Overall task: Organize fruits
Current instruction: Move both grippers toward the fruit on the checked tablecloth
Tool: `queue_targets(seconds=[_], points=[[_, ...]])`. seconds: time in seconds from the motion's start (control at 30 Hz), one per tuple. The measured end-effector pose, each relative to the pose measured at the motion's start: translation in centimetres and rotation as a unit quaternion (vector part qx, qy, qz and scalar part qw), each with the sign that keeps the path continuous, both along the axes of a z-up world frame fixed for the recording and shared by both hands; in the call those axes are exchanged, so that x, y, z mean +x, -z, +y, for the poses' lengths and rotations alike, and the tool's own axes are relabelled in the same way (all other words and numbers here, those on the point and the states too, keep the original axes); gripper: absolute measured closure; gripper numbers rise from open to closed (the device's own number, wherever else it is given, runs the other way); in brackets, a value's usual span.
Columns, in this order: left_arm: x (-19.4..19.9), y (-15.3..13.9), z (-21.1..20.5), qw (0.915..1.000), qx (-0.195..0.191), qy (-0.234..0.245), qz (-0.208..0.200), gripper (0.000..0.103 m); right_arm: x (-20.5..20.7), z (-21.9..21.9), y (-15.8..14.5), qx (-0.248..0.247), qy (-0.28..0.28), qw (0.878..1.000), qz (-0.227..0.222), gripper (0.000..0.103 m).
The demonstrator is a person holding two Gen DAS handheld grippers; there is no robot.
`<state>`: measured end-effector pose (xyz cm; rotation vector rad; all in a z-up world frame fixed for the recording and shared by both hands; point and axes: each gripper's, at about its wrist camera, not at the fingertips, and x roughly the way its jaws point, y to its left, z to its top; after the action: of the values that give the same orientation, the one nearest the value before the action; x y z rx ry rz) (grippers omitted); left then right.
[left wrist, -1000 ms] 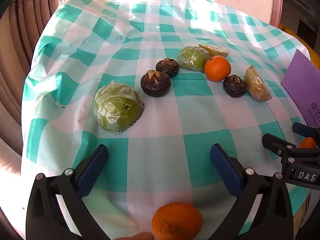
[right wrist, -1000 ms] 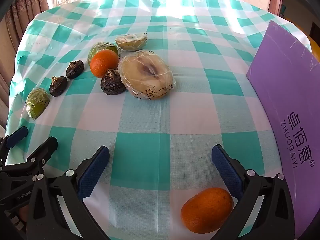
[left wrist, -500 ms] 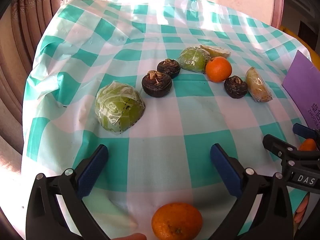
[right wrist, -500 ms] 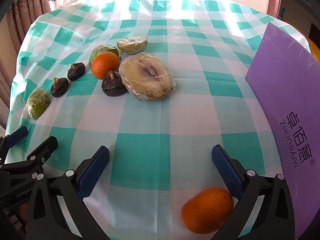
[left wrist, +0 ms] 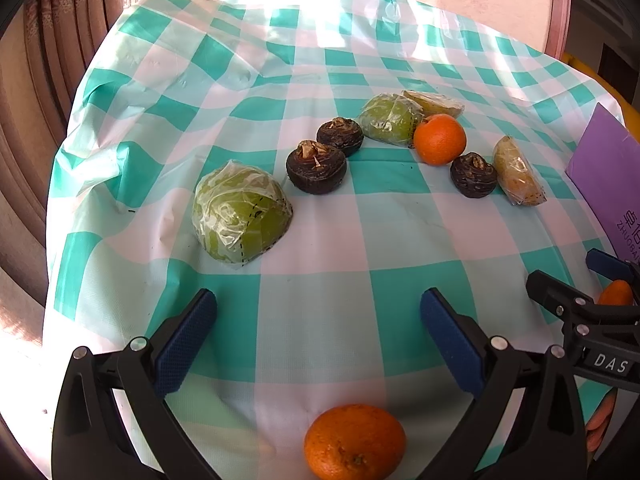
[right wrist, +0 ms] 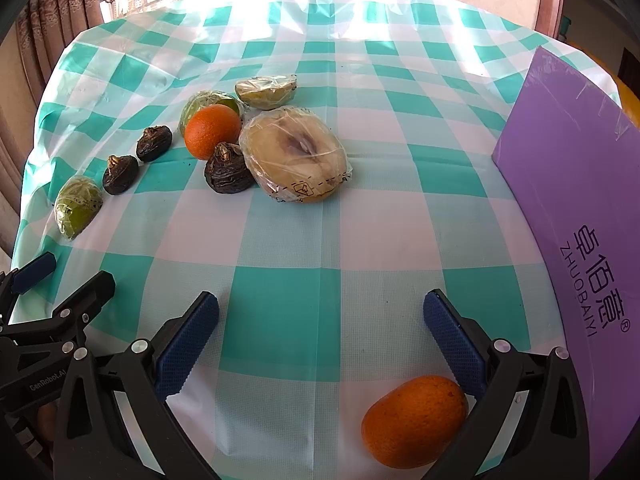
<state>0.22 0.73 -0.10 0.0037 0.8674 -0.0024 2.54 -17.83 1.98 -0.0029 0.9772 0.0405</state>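
On the checked desk, the left gripper hovers with jaws apart, an orange lying below it. Wrapped fruit halves, dark chestnuts and another orange cluster mid-desk. The right gripper is likewise spread wide, an orange by its right finger, near a purple box.

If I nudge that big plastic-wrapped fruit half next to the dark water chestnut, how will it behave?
The wrapped fruit half leans on the water chestnut, cut face tilted up, so a nudge would probably tip it flat rather than roll it. Its glossy, wrinkled film looks slippery, so fingers may slide. The browned flesh suggests it is soft and bruises easily.
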Motion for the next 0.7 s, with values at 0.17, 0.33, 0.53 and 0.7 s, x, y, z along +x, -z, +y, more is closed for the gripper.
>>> queue_targets(seconds=[0.17,0.33,0.53,0.7], points=[[-0.3,-0.1,0.5,0.9999,-0.015,0.004,-0.001,0.002,-0.1,-0.1,0.2,0.000,0.000,1.000,-0.001,0.004],[-0.6,-0.6,1.1,0.9984,-0.053,0.019,-0.005,0.002,-0.1,0.1,-0.1,0.000,-0.010,1.000,0.002,0.004],[-1.3,-1.0,1.5,0.9957,-0.086,0.034,-0.008,0.002,-0.3,-0.1,-0.2,0.001,-0.021,1.000,0.010,0.004],[-1.9,-1.1,1.8,0.9943,-0.097,0.043,-0.008,0.002,-0.6,-0.4,-0.1,0.002,-0.027,1.000,0.015,0.004]])
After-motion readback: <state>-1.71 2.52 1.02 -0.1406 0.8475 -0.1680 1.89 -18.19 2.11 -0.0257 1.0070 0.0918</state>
